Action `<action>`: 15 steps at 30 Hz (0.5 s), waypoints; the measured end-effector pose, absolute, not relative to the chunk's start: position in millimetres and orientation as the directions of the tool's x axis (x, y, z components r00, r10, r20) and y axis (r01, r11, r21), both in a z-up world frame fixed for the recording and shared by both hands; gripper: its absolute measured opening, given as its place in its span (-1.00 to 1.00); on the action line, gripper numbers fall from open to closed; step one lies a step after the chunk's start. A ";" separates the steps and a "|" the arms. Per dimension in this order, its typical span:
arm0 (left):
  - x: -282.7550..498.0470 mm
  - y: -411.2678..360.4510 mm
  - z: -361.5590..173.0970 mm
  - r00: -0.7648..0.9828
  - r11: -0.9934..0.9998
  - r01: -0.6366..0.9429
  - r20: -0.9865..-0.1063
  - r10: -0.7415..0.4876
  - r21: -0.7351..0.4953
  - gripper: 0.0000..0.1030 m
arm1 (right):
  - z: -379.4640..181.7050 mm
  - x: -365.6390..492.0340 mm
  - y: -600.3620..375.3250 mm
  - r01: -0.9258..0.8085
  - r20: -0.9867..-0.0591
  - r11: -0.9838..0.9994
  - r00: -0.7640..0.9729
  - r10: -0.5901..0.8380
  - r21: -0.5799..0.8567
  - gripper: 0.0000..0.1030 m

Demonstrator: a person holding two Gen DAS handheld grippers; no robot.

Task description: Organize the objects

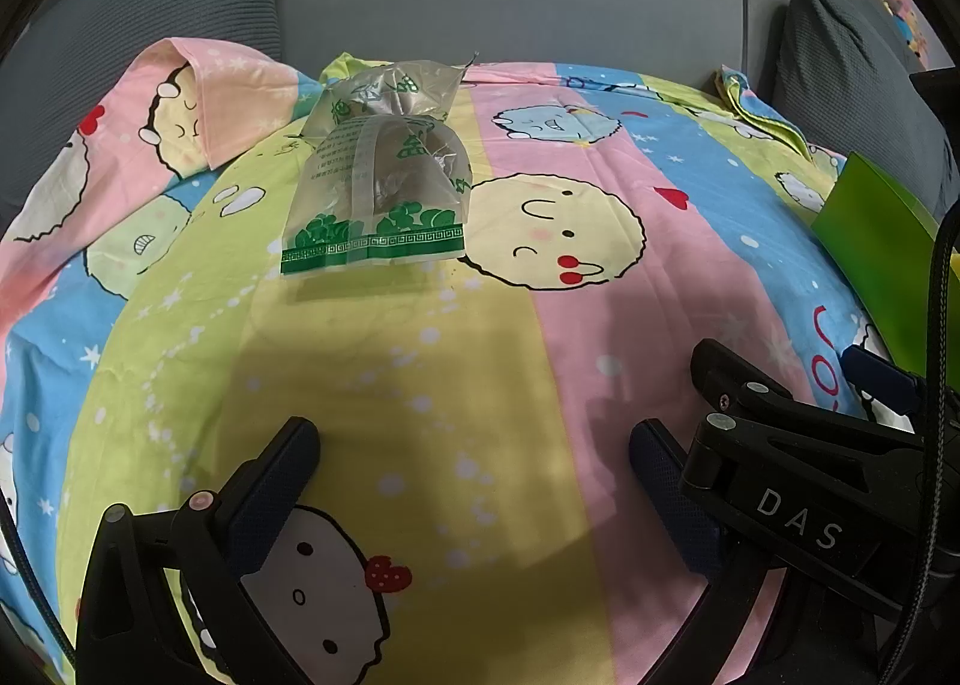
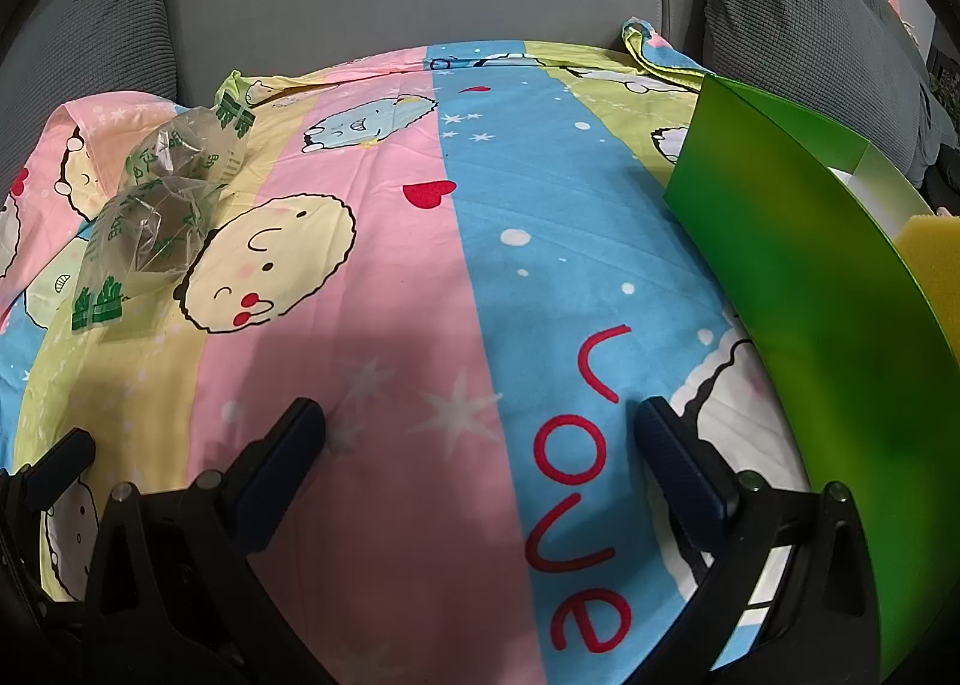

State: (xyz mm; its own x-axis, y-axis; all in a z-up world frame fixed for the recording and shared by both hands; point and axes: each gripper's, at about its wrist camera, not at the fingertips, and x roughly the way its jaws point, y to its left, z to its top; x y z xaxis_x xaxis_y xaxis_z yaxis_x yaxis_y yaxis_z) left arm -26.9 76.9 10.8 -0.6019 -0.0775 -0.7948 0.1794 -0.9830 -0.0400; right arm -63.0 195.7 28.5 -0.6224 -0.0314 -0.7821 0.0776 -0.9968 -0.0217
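Both the left gripper (image 1: 474, 439) and right gripper (image 2: 480, 415) hover released over the cartoon sheet (image 1: 420, 385), with the clear green-printed bag (image 1: 378, 187) lying ahead of the left gripper and the green box (image 2: 798, 265) just right of the right one.

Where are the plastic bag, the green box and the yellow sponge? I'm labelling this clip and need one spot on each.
plastic bag (image 1: 378, 187): left wrist view, on the clear middle of the bag.
green box (image 2: 798, 277): right wrist view, on its outer side wall.
yellow sponge (image 2: 936, 259): right wrist view, on its visible face inside the box.
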 end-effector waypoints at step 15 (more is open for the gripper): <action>-27.5 78.2 10.6 -0.602 -0.983 0.180 -0.795 -0.078 -0.040 0.99 | 28.2 -62.8 195.5 0.077 -0.782 -0.997 -0.622 -0.031 -0.021 1.00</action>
State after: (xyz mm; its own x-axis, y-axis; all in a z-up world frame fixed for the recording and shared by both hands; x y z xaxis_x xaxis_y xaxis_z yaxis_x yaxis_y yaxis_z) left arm -27.5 78.2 10.6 -0.6021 -0.0776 -0.7946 0.1795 -0.9829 -0.0400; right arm -62.8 195.5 28.2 -0.6224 -0.0314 -0.7820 0.0773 -0.9968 -0.0215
